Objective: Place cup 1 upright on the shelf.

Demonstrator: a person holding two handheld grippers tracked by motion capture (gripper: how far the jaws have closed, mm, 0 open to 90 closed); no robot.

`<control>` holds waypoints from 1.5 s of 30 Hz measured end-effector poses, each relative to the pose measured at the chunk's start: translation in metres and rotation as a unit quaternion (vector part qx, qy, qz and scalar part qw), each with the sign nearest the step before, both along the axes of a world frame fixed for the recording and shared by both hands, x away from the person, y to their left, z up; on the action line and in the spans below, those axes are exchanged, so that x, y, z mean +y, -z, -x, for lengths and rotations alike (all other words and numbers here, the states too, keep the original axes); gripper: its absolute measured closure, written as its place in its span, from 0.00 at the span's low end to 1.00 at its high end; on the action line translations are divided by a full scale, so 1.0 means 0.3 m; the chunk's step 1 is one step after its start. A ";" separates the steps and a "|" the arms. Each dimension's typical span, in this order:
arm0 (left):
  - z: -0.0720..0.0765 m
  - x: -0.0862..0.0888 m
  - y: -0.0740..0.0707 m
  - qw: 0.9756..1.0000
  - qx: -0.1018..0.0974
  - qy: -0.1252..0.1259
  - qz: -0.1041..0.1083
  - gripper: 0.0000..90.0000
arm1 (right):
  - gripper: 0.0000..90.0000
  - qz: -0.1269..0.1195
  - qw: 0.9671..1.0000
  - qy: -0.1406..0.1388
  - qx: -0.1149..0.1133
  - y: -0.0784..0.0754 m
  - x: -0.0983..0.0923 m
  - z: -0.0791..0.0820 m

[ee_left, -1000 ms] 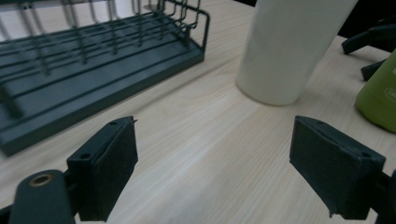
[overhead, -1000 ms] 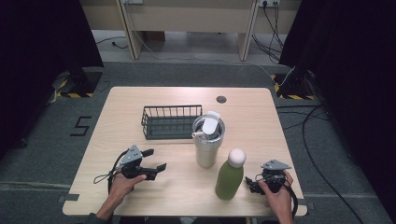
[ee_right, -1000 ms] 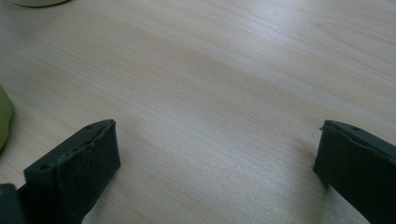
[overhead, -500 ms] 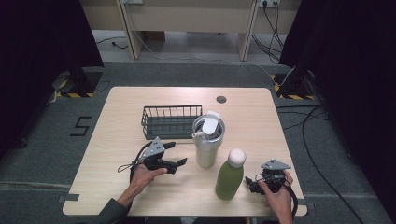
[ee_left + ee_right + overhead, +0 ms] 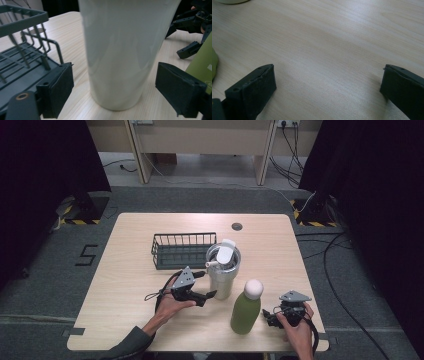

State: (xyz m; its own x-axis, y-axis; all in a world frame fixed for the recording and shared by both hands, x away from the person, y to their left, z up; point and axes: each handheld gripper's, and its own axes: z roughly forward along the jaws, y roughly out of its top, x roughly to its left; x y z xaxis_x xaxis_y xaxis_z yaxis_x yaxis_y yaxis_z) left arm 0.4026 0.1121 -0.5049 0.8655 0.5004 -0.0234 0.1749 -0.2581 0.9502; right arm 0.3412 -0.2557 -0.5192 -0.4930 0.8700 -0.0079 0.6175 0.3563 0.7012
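Observation:
A pale tumbler [image 5: 223,272] with a white flip lid stands upright mid-table; its smooth wall [image 5: 125,50] rises close in the left gripper view. My left gripper [image 5: 206,285] is open just left of it, jaws wide on either side of the cup's base, not touching. A green bottle [image 5: 246,309] with a white cap stands to the right front; its side [image 5: 202,62] edges into the left gripper view. My right gripper [image 5: 269,316] sits open near the front right, low over bare wood [image 5: 324,50], right of the bottle.
A dark wire basket [image 5: 183,249] lies behind the left gripper, its corner [image 5: 27,57] close to the left jaw. A small round grommet [image 5: 237,226] sits at the table's far side. Dark curtains flank the table, cables run on the floor.
My left gripper has travelled right and forward from the front left until its open jaws straddle the tumbler's base. The right gripper, bottle and tumbler have stayed put.

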 end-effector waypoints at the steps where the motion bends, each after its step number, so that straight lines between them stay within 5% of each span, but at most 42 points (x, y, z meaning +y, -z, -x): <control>1: -0.003 -0.005 0.001 1.000 0.000 0.001 0.002 0.16 | 0.00 0.000 1.000 0.000 0.000 0.000 0.000 0.000; 15: -0.028 -0.102 0.021 1.000 -0.012 -0.001 0.007 0.12 | 0.00 -0.001 1.000 0.001 0.001 0.000 0.001 0.000; 45: -0.056 -0.159 0.041 0.999 -0.016 -0.010 0.049 0.10 | 0.00 0.000 1.000 -0.003 0.000 0.000 0.002 -0.002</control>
State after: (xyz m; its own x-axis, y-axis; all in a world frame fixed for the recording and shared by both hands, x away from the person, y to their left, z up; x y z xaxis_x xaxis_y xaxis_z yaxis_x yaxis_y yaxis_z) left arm 0.4194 0.0643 -0.5171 0.8565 0.5141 -0.0451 0.1474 -0.1599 0.9761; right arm 0.3418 -0.2550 -0.5193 -0.4978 0.8672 -0.0074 0.6154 0.3592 0.7016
